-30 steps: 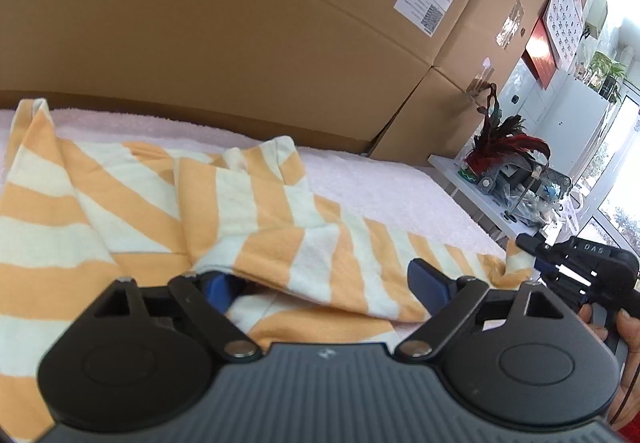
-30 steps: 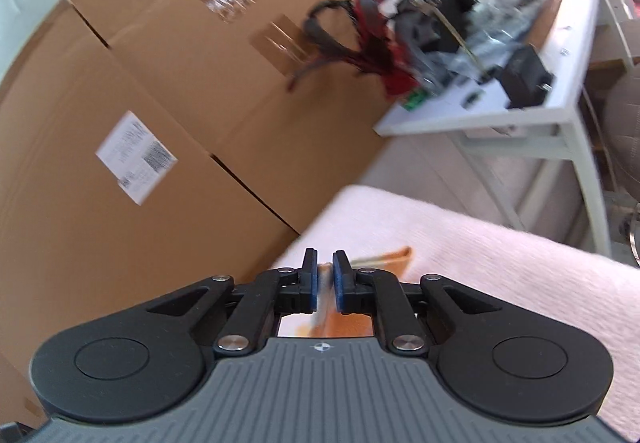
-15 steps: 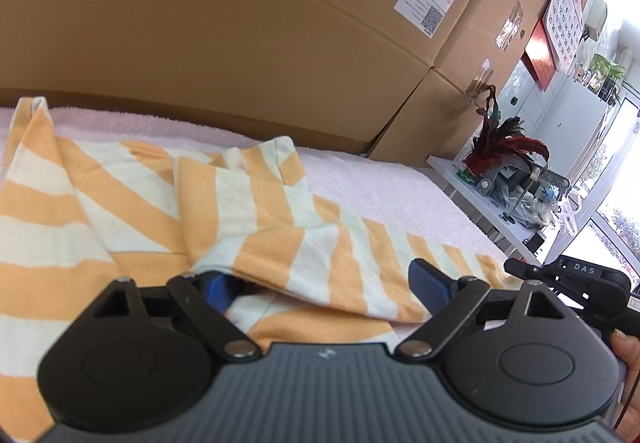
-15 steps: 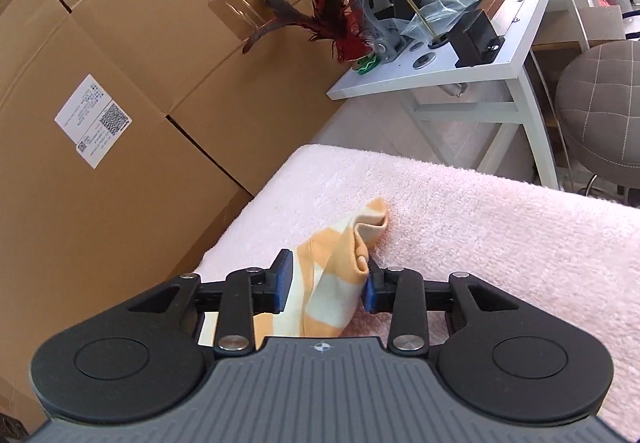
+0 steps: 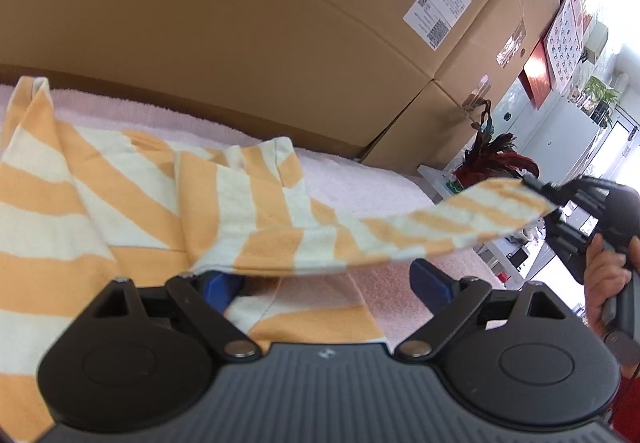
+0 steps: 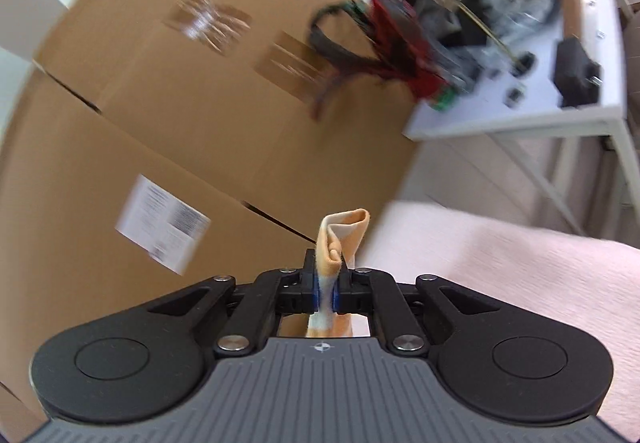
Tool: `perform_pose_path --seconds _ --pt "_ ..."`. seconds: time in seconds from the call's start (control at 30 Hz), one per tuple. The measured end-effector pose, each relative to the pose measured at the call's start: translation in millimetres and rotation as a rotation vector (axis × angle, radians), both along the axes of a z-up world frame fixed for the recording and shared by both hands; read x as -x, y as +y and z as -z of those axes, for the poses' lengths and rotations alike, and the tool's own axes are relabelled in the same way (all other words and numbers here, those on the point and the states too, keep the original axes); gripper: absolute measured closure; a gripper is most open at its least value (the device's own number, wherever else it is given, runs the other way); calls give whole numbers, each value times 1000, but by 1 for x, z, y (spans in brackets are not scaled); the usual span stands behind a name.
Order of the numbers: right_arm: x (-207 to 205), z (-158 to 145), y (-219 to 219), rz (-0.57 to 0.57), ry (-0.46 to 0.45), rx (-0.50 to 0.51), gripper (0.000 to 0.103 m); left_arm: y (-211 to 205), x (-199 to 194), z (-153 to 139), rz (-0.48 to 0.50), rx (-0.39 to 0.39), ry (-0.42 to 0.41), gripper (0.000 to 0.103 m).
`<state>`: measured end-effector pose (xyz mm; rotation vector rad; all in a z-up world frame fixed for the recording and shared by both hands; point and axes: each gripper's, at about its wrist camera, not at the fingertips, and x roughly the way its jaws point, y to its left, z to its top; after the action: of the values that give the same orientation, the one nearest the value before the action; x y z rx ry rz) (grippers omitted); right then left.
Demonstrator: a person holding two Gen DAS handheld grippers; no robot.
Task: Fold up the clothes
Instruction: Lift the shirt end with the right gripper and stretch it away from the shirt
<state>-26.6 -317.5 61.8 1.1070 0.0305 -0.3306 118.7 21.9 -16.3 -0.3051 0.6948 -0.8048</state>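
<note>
An orange-and-white striped garment [image 5: 120,211] lies spread on the pink towel surface [image 5: 360,183]. My left gripper [image 5: 326,279] stands open low over its near edge, the left pad [image 5: 222,283] tucked under a fold. One sleeve [image 5: 460,219] stretches off the surface to the right, up to my right gripper [image 5: 536,187], which a hand [image 5: 604,275] holds. In the right wrist view the right gripper [image 6: 327,283] is closing, and its blue pads pinch the bunched sleeve end [image 6: 342,231], which sticks up past the fingertips.
Big cardboard boxes [image 5: 240,23] wall off the far side of the surface. A white desk [image 6: 520,111] crowded with equipment and red feathers stands beyond the right end. Pink towel [image 6: 500,263] spreads to the right of the right gripper.
The right gripper's jaws, open around the sleeve end half a second ago, have shut on it and lifted it off the towel. The left gripper has not moved.
</note>
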Motion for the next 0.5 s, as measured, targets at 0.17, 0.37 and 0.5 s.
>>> perform_pose_path --seconds 0.17,0.37,0.5 --pt "11 -27 1 -17 -183 -59 96 -4 2 -1 17 -16 -12 11" --pt "29 -34 11 -28 -325 -88 96 -5 5 -2 57 -11 -10 6" --pt "40 -36 11 -16 -378 -92 96 -7 7 -2 76 -9 -11 6"
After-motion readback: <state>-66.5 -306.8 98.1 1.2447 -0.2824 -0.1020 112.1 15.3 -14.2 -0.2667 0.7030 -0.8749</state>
